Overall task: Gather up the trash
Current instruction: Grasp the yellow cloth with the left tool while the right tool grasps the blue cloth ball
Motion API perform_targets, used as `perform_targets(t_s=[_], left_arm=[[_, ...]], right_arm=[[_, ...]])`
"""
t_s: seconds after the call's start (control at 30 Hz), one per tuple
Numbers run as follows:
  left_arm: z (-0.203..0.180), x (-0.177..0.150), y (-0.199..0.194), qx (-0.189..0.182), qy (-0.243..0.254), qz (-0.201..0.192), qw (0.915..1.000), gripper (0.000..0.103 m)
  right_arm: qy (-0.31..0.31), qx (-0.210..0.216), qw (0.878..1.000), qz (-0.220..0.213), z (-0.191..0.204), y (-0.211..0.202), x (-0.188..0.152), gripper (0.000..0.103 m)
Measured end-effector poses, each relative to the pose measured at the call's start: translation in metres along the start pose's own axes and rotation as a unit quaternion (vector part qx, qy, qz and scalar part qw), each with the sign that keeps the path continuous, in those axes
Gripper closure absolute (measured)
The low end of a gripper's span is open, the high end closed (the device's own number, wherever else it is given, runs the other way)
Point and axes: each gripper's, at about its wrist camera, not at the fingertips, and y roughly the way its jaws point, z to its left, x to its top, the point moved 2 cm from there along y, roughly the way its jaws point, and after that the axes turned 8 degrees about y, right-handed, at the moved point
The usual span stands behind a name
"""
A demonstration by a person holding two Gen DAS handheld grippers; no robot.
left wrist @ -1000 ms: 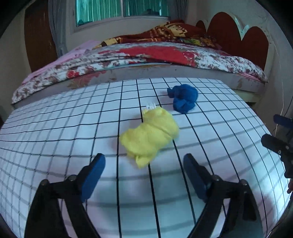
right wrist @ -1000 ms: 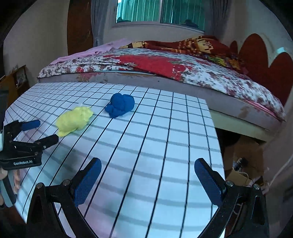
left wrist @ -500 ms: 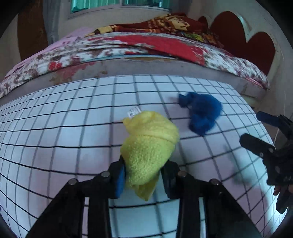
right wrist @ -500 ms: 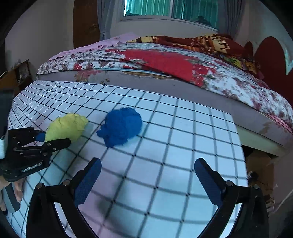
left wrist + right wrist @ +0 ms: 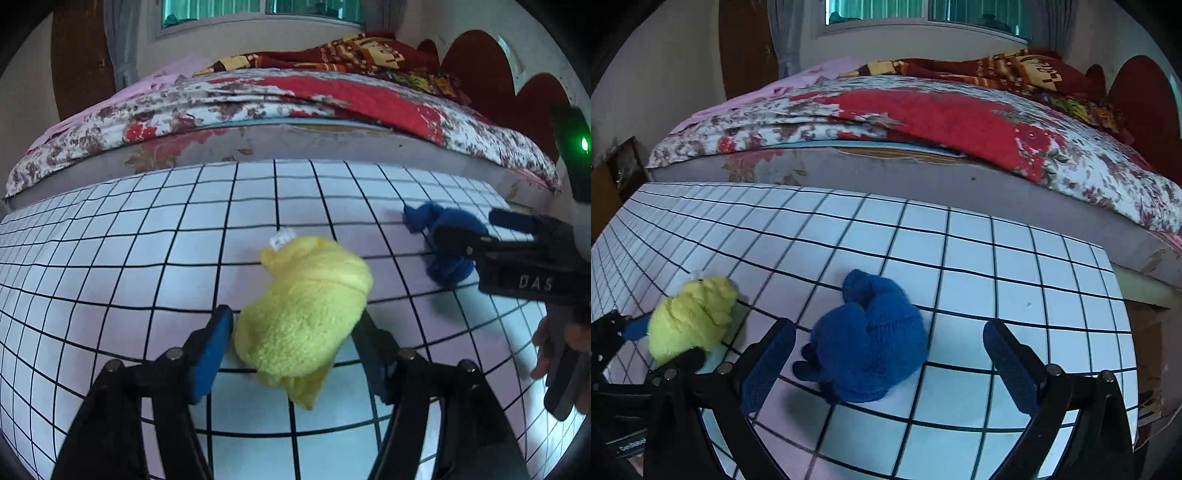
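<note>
Yellow cloth (image 5: 306, 306) lies bunched on the gridded counter (image 5: 110, 258), between the jaws of the left gripper (image 5: 295, 332), which are opening, their blue pads close at either flank of it. Beside it on the same counter sits a crumpled blue cloth (image 5: 871, 347), and the right gripper (image 5: 886, 369) hangs over it with jaws wide apart, the cloth between them but nearer the left pad, neither pad pressing on it. Behind the counter stands a bed (image 5: 923, 122) under a floral cover.

Yellow cloth (image 5: 306, 306) & blue cloth (image 5: 870, 339) crumpled, near.
</note>
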Motion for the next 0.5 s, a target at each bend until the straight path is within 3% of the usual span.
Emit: perform_targets(t_s=[0.1,0.23,0.4,0.47,0.5], left_arm=[[-0.002,0.005,-0.004,-0.011,-0.005,-0.008,0.9999,0.036],[-0.001,0.01,-0.001,-0.007,-0.014,-0.009,0.9998,0.036],[0.003,0.007,0.006,-0.025,-0.03,-0.003,0.9992,0.039],[0.004,0.005,0.009,-0.043,-0.037,0.002,0.9984,0.064],[0.005,0.004,0.009,-0.044,-0.04,0.0,0.9982,0.065]], right_arm=[[-0.001,0.004,1.0,0.003,-0.004,0.0,-0.001,0.003],[0.004,0.017,1.0,0.015,-0.007,0.002,0.0,0.041],[0.002,0.019,0.999,0.029,-0.004,0.008,0.0,0.044],[0.0,0.017,0.999,0.033,-0.004,0.009,-0.002,0.046],[-0.001,0.018,0.999,0.036,-0.004,0.009,-0.003,0.047]])
